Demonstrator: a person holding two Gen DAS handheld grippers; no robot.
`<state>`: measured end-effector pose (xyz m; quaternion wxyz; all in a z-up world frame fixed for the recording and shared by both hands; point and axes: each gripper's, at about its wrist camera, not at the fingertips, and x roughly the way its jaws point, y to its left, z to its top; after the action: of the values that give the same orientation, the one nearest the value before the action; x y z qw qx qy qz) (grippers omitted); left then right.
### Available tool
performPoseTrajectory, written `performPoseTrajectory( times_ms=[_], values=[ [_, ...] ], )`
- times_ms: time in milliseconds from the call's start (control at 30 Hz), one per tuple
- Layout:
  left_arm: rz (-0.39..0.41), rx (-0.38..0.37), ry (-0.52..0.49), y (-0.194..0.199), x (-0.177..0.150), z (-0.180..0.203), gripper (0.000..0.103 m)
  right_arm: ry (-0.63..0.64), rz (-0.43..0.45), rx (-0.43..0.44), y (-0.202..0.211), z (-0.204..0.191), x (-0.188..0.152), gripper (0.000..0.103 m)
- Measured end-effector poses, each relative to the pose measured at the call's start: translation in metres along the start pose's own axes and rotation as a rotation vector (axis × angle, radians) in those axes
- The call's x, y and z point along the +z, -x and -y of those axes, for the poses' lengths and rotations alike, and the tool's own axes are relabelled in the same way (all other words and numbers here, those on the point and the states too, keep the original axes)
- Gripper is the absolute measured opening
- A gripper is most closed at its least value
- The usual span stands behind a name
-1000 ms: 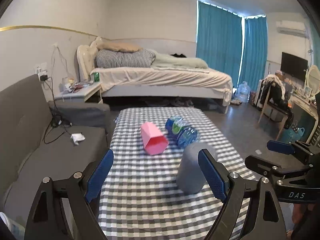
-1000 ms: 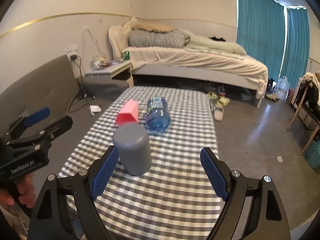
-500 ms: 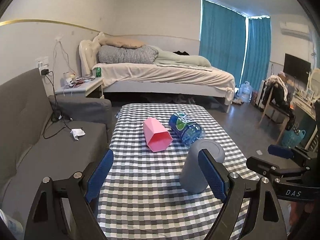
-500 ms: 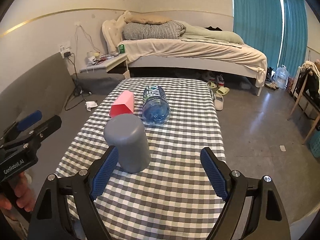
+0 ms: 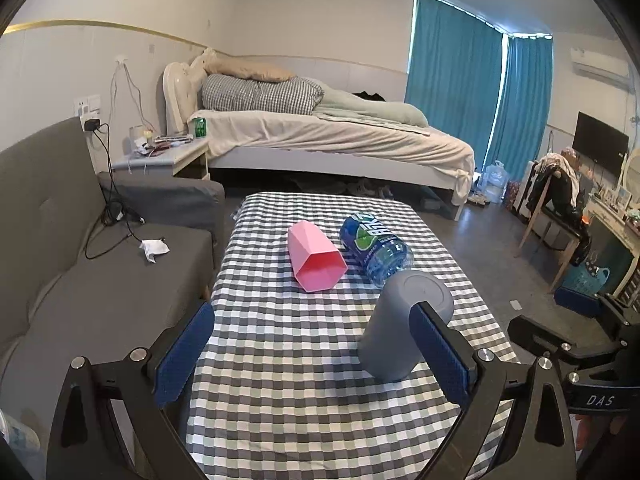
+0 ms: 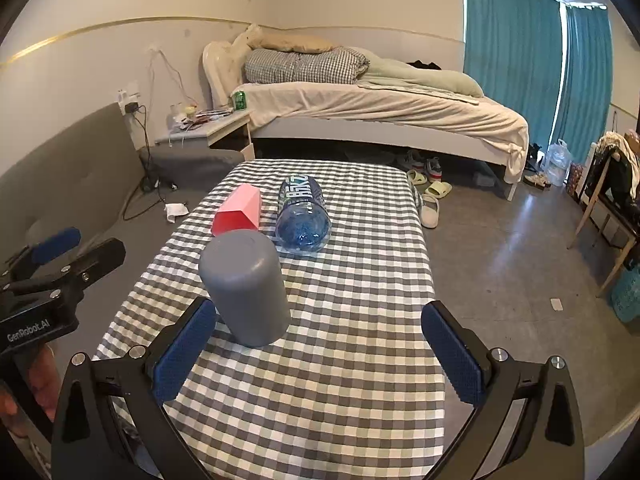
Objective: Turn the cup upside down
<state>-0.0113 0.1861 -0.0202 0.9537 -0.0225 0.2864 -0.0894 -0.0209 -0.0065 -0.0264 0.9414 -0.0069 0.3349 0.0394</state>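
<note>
lying on the checked tablecloth (image 5: 288,360), beyond the grey cup (image 5: 400,324), are a pink faceted cup (image 5: 314,256) on its side with its mouth facing the near end of the table, and a blue water bottle (image 5: 374,248) on its side just beside it; the bottle's base is sitting close behind the grey cup. the grey cup (image 6: 246,284) is standing closed end up on the cloth, smooth matte cylinder, near the middle of the table. left gripper (image 5: 312,356) is hovering low over the near table edge, jaws spread wide, holding nothing, its right blue textured pad (image 5: 438,354) overlapping the cup in view. right gripper (image 6: 316,350) is likewise gaping and empty, its left pad (image 6: 182,354) near the cup's base. a grey sofa (image 5: 80,280) is flanking the table.
</note>
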Motion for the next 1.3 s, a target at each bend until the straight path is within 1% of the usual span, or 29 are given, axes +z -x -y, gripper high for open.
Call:
performPoseTrajectory(
  times_ms=[133, 433, 633, 767, 1033, 1300],
  values=[
    [0.004, 0.002, -0.007, 0.001, 0.000, 0.001, 0.101, -0.009, 0.004, -0.002, 0.001, 0.001, 0.001, 0.103],
    [0.001, -0.021, -0.006, 0.004, 0.000, 0.001, 0.101, -0.012, 0.010, -0.003, 0.003, 0.000, 0.001, 0.103],
    [0.035, -0.005, -0.005, 0.010, 0.001, 0.000, 0.101, -0.017, 0.005, -0.006, 0.003, 0.000, 0.002, 0.103],
    [0.032, -0.015, -0.009, 0.010, 0.002, 0.001, 0.101, -0.018, 0.003, -0.009, 0.002, 0.000, 0.002, 0.103],
    [0.029, -0.012, -0.032, 0.009, 0.002, 0.004, 0.101, -0.020, 0.000, -0.008, 0.002, 0.002, 0.002, 0.103],
    [0.027, -0.013, -0.032, 0.008, 0.001, 0.005, 0.101, -0.024, -0.005, -0.008, 0.000, 0.002, 0.002, 0.103]
  ],
)
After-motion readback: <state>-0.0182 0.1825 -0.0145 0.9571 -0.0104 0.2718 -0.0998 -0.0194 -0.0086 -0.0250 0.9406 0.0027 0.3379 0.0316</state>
